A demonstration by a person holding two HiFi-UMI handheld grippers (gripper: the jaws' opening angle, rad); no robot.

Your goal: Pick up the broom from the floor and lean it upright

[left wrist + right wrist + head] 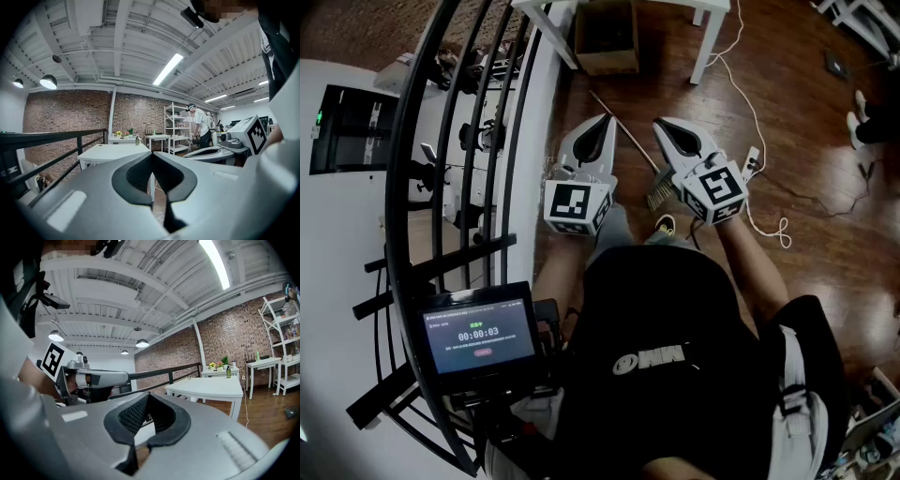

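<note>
The broom (639, 150) lies on the wooden floor in the head view, its thin handle running up-left and its bristle head (659, 192) near the person's foot. My left gripper (607, 120) hangs above the floor left of the handle, jaws shut and empty. My right gripper (660, 125) hangs just right of the handle, also shut with nothing in it. Both point roughly level, side by side. In the left gripper view the left gripper (152, 155) has its tips together, and in the right gripper view the right gripper (148, 397) does too; neither view shows the broom.
A black railing (450, 187) curves down the left of the head view. A cardboard box (606, 37) and white table legs (705, 47) stand ahead. A white cable (750, 112) trails over the floor at right. A white table (211, 386) and shelves (176, 126) stand further off.
</note>
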